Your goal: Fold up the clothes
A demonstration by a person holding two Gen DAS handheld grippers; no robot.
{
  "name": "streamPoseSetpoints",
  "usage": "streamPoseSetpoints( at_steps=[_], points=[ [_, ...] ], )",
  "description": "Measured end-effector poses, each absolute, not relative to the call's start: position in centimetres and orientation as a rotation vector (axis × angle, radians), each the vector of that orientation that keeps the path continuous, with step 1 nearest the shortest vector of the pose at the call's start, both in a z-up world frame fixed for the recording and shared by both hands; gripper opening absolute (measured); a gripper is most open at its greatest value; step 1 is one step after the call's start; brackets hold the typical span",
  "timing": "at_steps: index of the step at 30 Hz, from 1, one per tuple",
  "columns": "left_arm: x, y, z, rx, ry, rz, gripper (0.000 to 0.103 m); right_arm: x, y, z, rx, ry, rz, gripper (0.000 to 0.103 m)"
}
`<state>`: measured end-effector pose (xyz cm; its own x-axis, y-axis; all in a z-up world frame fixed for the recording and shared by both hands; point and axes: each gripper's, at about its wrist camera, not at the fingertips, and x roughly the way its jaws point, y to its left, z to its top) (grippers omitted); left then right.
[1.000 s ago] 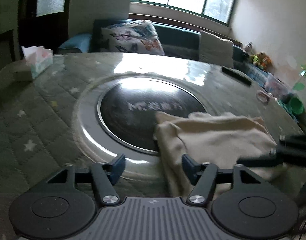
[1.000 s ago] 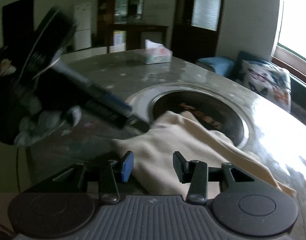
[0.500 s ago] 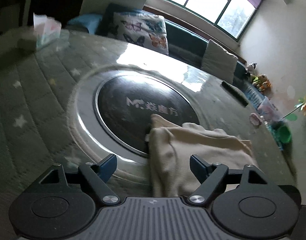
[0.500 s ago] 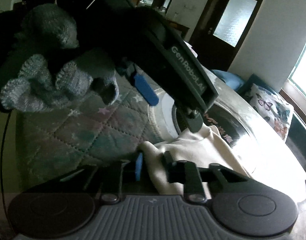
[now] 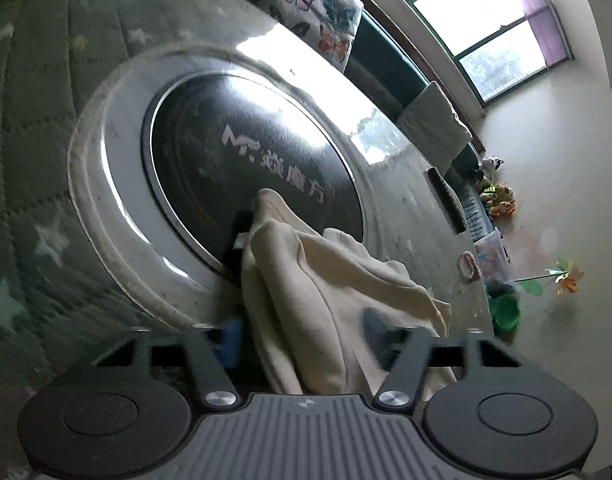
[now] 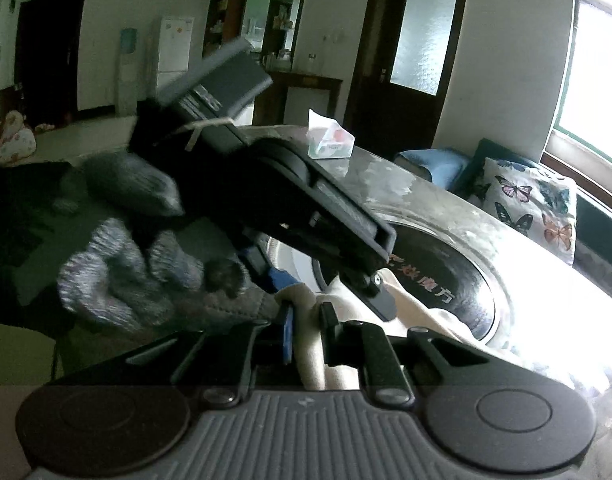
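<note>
Left wrist view: the left gripper (image 5: 304,332) straddles the near end of a cream garment (image 5: 325,296), its fingers spread wide with cloth lying between them; neither finger visibly presses the fabric, so a grip cannot be confirmed. The garment lies bunched on the counter (image 5: 34,160), its far end at 12 o'clock overlapping the rim of a dark round inset plate (image 5: 226,148) ringed in pale metal. Quilted, star-printed covering fills the counter from 9 to 11 o'clock with nothing on it. At 2 o'clock a dark flat object (image 5: 445,200) lies near the counter's far edge, and beyond that edge, at 3 o'clock, a green bowl (image 5: 505,312) sits low; its contents cannot be made out.

Right wrist view: the right gripper (image 6: 307,334) has its fingers drawn close together, pinching a fold of the cream garment (image 6: 309,360) that rises between them. The left gripper (image 6: 325,280), held by a gloved hand (image 6: 118,264), crosses from 10 o'clock and reaches down onto the same cloth just beyond. A tissue box (image 6: 329,140) with a sheet standing out of its top rests at 12 o'clock, well apart from the garment. A butterfly-print cushion (image 6: 529,208) lies past the counter's edge at 2 o'clock.
</note>
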<state>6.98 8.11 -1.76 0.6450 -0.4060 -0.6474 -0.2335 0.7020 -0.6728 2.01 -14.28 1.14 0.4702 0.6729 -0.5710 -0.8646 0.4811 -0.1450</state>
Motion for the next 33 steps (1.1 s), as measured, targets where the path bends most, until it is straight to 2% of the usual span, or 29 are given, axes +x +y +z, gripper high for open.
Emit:
streamPoseSetpoints(
  at_steps=[1, 4, 14, 22, 33],
  points=[
    [7.1, 8.1, -2.0, -0.824, 0.895, -0.113, 0.032, 1.9, -14.5, 1.2, -0.451, 0.477, 0.986, 0.012],
    [7.2, 8.3, -2.5, -0.844, 0.901, -0.114, 0.023, 1.6, -14.9, 1.2, -0.445, 0.487, 0.995, 0.013],
    [7.0, 8.4, -2.3, -0.820, 0.895, -0.124, 0.022, 5.8, -20.3, 1.3, -0.316, 0.543, 0.814, 0.014],
    [7.0, 8.0, -2.2, -0.776, 0.899, -0.122, 0.022, 13.0, -26.1, -1.3, -0.201, 0.658, 0.530, 0.014],
    [7.0, 8.2, -2.1, -0.757, 0.901, -0.131, 0.022, 14.8, -29.9, -2.2, -0.074, 0.672, 0.394, 0.023]
  ],
)
